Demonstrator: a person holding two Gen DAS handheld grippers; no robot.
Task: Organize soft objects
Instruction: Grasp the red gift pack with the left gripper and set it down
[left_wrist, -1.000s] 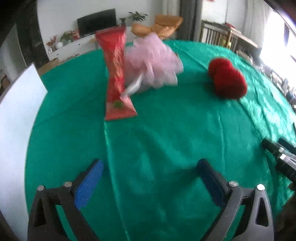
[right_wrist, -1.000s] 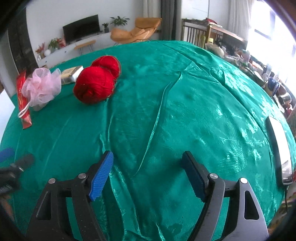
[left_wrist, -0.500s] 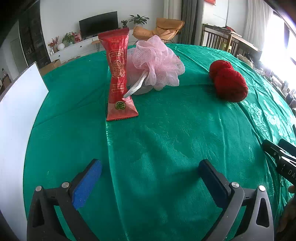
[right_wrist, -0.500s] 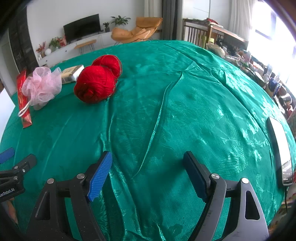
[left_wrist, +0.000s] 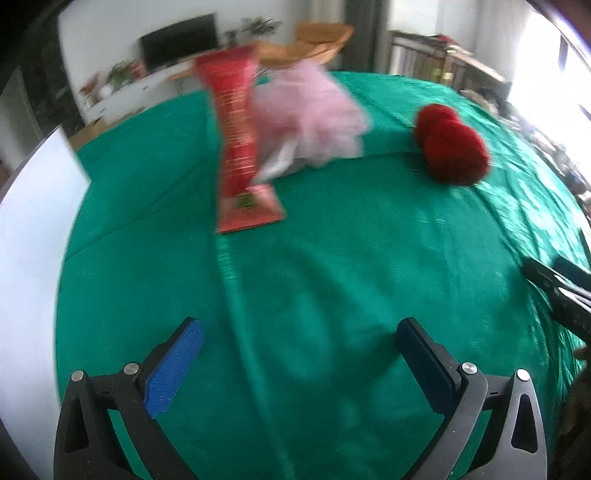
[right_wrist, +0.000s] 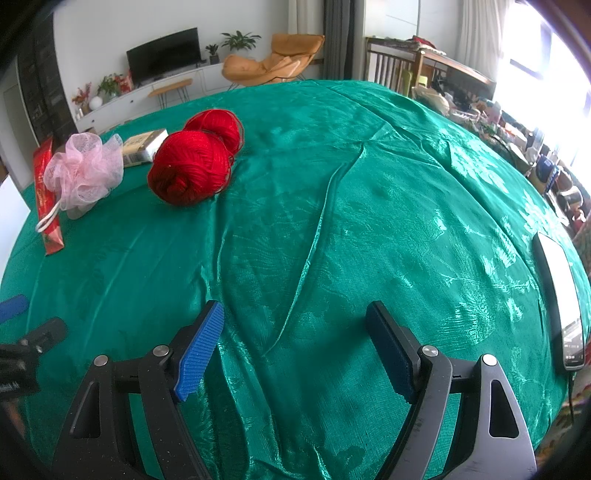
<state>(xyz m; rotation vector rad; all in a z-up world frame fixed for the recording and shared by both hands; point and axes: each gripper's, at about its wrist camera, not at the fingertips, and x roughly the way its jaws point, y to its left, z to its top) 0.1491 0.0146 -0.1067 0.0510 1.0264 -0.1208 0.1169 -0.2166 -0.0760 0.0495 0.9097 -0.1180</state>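
With nothing yet held, both sets of jaws spread wide over the green cloth of the bench (right_wrist: 369, 192): left gripper (left_wrist: 299, 354) low and near the front edge, right gripper (right_wrist: 295, 347) likewise, each well apart from any soft item. Ahead of the left gripper, well out of reach: pink mesh bath pouf (left_wrist: 314, 114), resting just beside and partly against a long red foil packet (left_wrist: 240, 155), its white cord loop (right_wrist: 48, 218) draped over the packet's near end. Further right, two balls of red yarn (right_wrist: 192, 166) touching one another, the nearer one larger in view, with a small boxed item (right_wrist: 144, 146) just behind the pouf. Left-wrist view blurred, so fine detail on the packet not readable. Likely step in hand: approach toward the pouf or the yarn for a first pick. Best done by coming in level and slow, centring the wide jaws around the bulk of one soft item rather than its loose edge, and closing gently enough to compress without pinching the cloth underneath. For the pouf, worth keeping clear of the cord and the packet, since a snag could drag the packet along. For the yarn, better to grip across the ball's middle, not a stray strand, to avoid unwinding. Phone (right_wrist: 561, 295) at the right edge best left undisturbed.
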